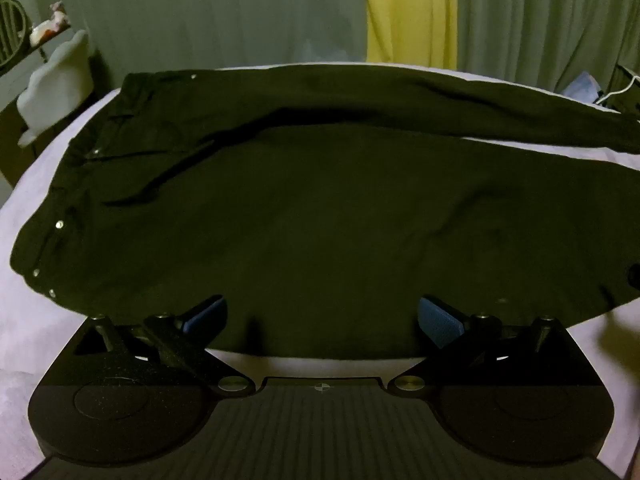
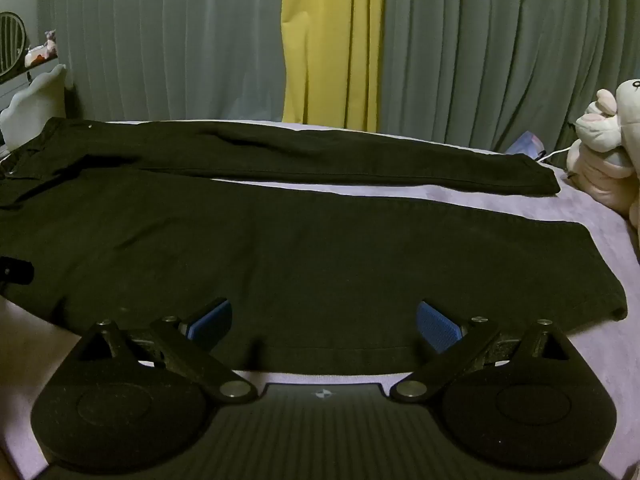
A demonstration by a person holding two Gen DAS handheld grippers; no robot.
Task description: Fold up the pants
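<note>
Black pants [image 1: 320, 220] lie spread flat on a pale lilac bed sheet [image 1: 24, 320], waistband to the left, both legs running right with a gap of sheet between them. My left gripper [image 1: 322, 318] is open, blue pads wide apart, at the near edge of the near leg, close to the hip. My right gripper [image 2: 324, 322] is open at the near edge of the same leg of the pants [image 2: 320, 248], closer to the cuff [image 2: 600, 280]. Neither gripper holds cloth. The far leg's cuff [image 2: 544, 180] lies at the right.
Grey-green curtains with a yellow panel [image 2: 332, 48] hang behind the bed. A plush toy [image 2: 604, 148] sits at the right edge of the bed. A white pillow [image 1: 56, 84] and a fan [image 1: 12, 32] are at the far left.
</note>
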